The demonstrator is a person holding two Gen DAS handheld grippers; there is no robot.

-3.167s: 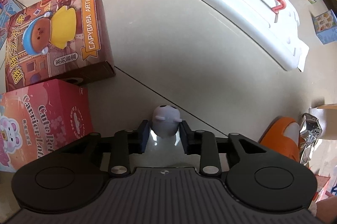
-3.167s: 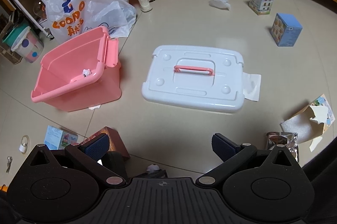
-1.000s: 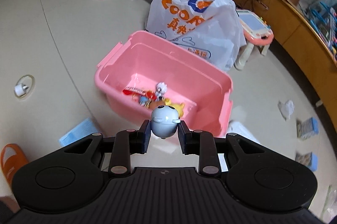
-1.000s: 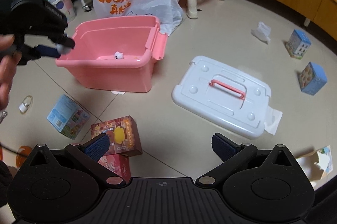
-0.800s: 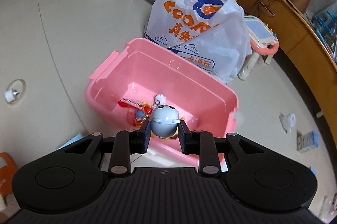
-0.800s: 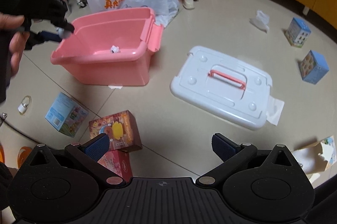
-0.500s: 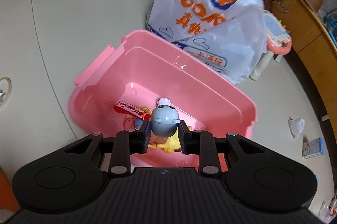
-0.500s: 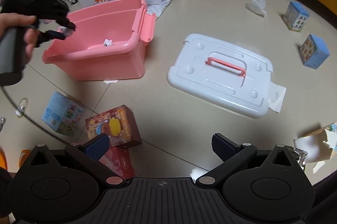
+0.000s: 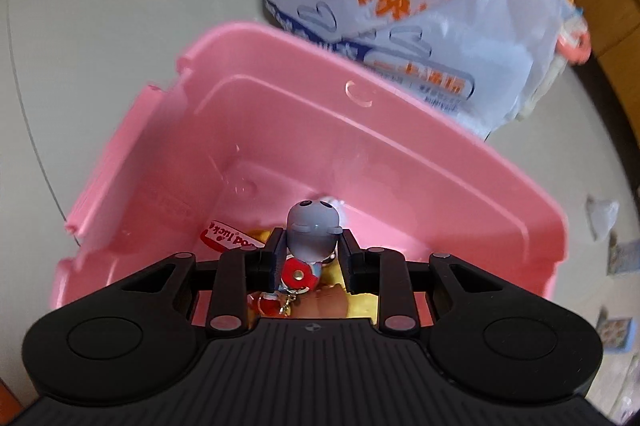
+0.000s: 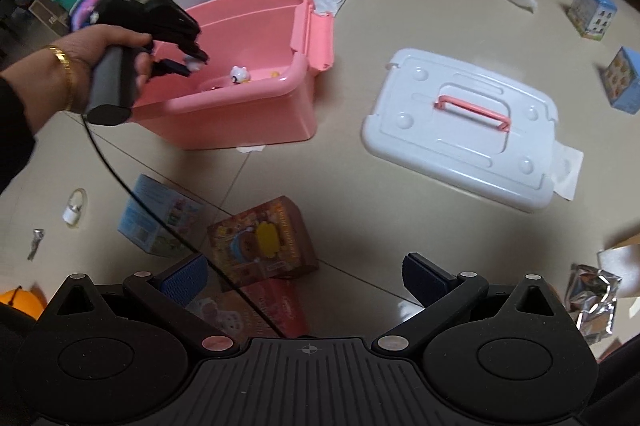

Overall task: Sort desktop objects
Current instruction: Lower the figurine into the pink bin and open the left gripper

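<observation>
Pink bin open-topped; bare bottom upper left of my left gripper, small toys beneath it. White bag crowds the far rim.

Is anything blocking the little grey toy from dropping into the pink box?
No, nothing visible blocks it. The left tool holds the grey toy over the open pink box. The box's white lid lies off on the floor. Only other small toys sit on the bottom underneath.
</observation>
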